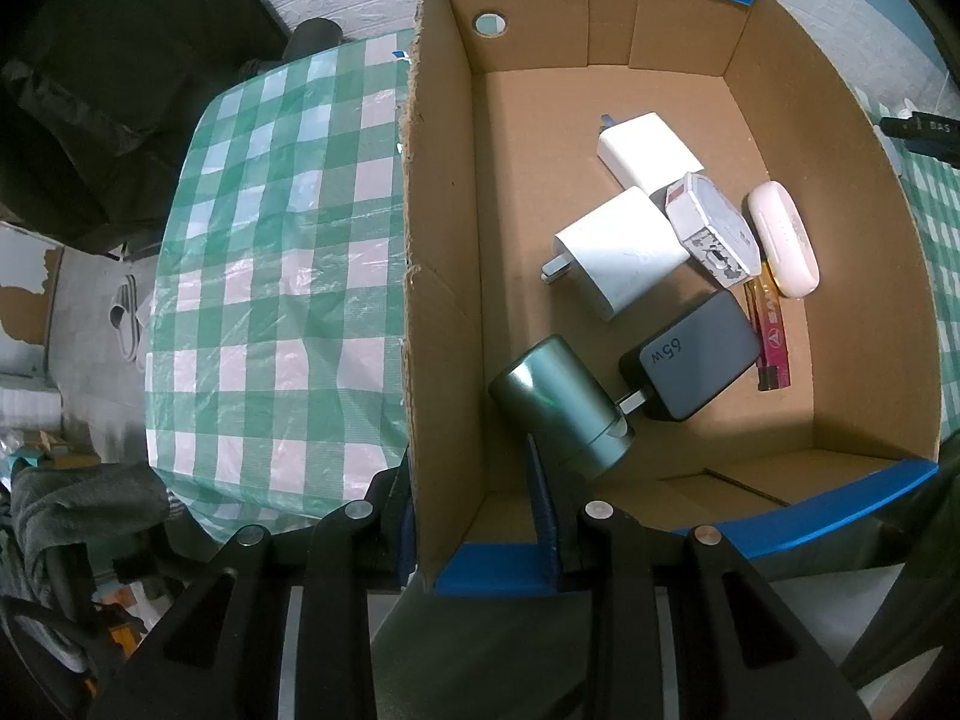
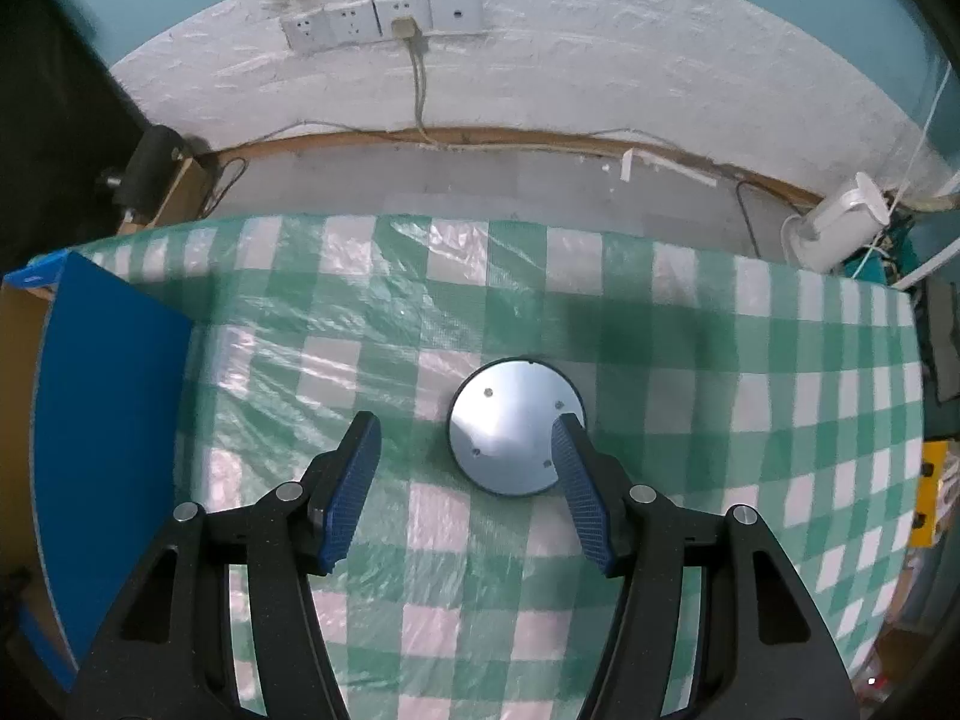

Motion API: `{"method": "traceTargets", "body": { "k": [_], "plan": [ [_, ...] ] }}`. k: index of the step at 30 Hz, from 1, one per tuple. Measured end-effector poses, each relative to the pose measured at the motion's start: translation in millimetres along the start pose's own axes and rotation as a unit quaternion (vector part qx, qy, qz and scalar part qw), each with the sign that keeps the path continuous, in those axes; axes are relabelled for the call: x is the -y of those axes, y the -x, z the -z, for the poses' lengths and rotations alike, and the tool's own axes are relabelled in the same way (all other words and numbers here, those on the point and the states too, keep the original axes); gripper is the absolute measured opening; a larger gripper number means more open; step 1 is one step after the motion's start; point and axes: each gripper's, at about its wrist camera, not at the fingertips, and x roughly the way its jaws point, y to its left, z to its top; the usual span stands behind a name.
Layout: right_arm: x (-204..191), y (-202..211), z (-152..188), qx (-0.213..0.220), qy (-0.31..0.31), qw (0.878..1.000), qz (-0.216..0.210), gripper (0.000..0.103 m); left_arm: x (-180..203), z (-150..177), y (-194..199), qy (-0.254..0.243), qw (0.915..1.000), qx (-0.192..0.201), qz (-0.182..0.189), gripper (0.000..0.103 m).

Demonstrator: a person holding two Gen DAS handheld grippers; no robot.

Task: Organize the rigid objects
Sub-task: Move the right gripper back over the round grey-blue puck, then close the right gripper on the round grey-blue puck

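Closest to my left lens are the black linkages of the left gripper (image 1: 480, 516), its two blue pads straddling the near corner wall of the cardboard box (image 1: 444, 276), one pad outside and one inside. They look clamped on that wall, though the outer pad is mostly hidden behind the cardboard, so I read the contact from the narrow gap. Beyond the tongs, the box fills most of what I see, blue tape on its near and far rims. To the left of the tongs spreads the green checked tablecloth (image 1: 270, 276) under clear plastic.

Inside the box, just ahead of the inner pad, lies a teal metal cylinder (image 1: 558, 402), touching the prongs of a dark 65W charger (image 1: 690, 354). Further ahead sit two white plug adapters (image 1: 618, 252), a worn white hexagonal case (image 1: 711, 228), a pale pink oval case (image 1: 783, 237) and a red lighter (image 1: 771, 336), half covered by the charger.

On the right side, the right gripper (image 2: 468, 450) hangs over the cloth with its jaws apart and nothing pinched. A round silver disc (image 2: 510, 426) lies flat between them; the right-hand pad overlaps its edge, and I cannot tell whether it touches. Left of these tongs, the box's blue flap (image 2: 108, 372) is cut off by the frame.
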Motion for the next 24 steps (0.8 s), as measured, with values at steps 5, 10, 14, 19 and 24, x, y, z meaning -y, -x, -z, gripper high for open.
{"method": "traceTargets", "body": {
  "k": [5, 10, 14, 19, 24],
  "plan": [
    [3.7, -19.6, -2.0, -0.020, 0.018, 0.999, 0.022, 0.060, -0.5, 0.1, -0.1, 0.001, 1.0000, 0.000, 0.000, 0.030],
    [7.4, -25.1, -0.8, -0.017, 0.019, 0.999, 0.038, 0.068, -0.3, -0.5, 0.3, -0.002, 1.0000, -0.001, -0.002, 0.030],
    [12.0, -33.2, -3.5, -0.028, 0.019, 0.999, 0.041, 0.069, -0.8, -0.9, -0.2, -0.002, 1.0000, -0.002, -0.003, 0.030],
    [19.5, -43.9, -2.8, -0.041, 0.007, 0.999, 0.030, 0.069, -1.0, -1.3, -0.3, -0.003, 1.0000, -0.003, -0.003, 0.030],
    [22.3, -45.3, -1.5, -0.038, -0.003, 0.999, 0.013, 0.062, -0.8, -1.3, -0.1, -0.003, 1.0000, -0.003, -0.003, 0.030]
  ]
}}
